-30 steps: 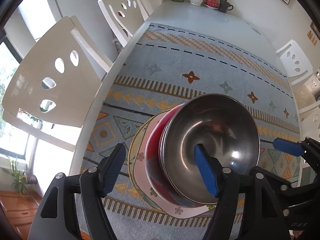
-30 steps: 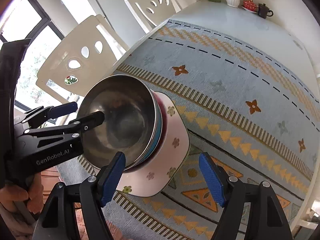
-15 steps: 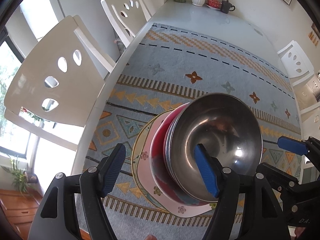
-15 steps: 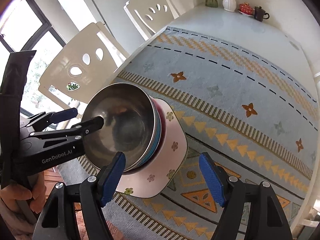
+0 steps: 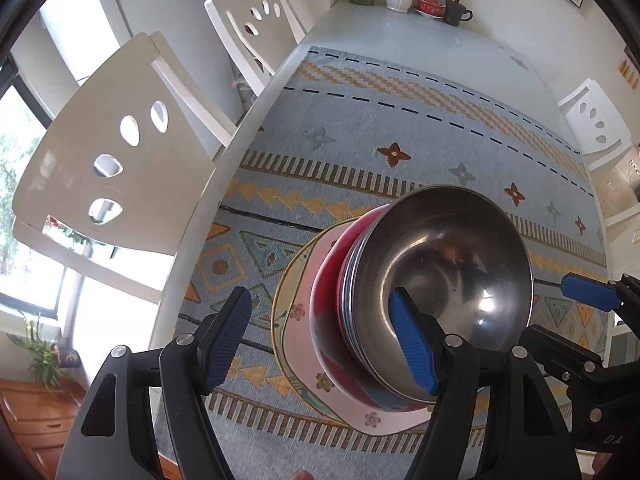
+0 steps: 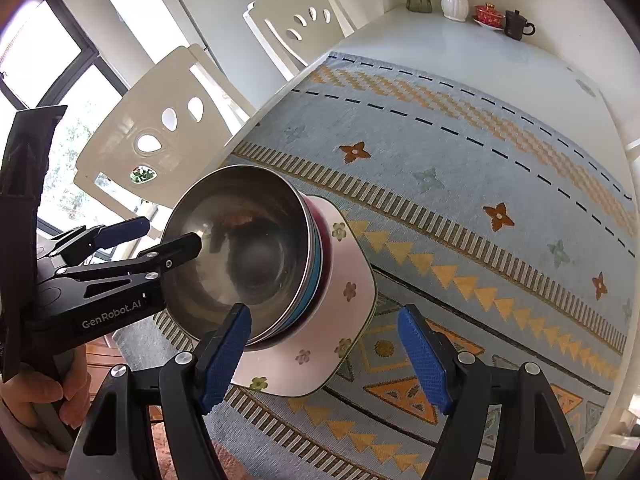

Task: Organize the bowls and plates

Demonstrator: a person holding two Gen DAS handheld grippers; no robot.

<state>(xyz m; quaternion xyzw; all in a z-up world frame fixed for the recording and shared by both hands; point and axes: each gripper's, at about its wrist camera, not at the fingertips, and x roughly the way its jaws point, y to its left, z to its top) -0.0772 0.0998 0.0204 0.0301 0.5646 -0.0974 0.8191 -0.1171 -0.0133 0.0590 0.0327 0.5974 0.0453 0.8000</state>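
- The stack sat near the near left edge of the bench [image 5: 420, 36], on the patterned cloth [image 5: 400, 120]: a steel bowl [image 5: 452, 280] on top, nested in a red bowl [image 5: 332, 300] with bluish rims showing between them, all resting on a pink flowered plate [image 6: 352, 292].
- Our left claw [image 5: 320, 340] stood wide and held nothing, one blue pad out to the left of the plate and the other in front of the steel bowl's near wall; whether that pad touched the bowl, we could not tell.
- Our right claw [image 6: 324, 356] was likewise wide and empty, its left pad by the steel bowl's lower rim and its right pad over bare cloth.
- We judged the stacking largely done, with the step in hand being to square up or shift the pile.
- To do it well, we thought it best to work on the plate's rim rather than the top bowl, since a nudge on the smooth steel wall could tilt it in its nest.
- Keeping both claws low and moving slowly seemed wise, as the pile stood close to the bench edge.
- Compared with a second earlier, the stack appeared a little further from both cameras and more of the plate showed in the left view, so both claws seemed to have drawn back slightly.
- The opening of both claws looked unchanged over that time.
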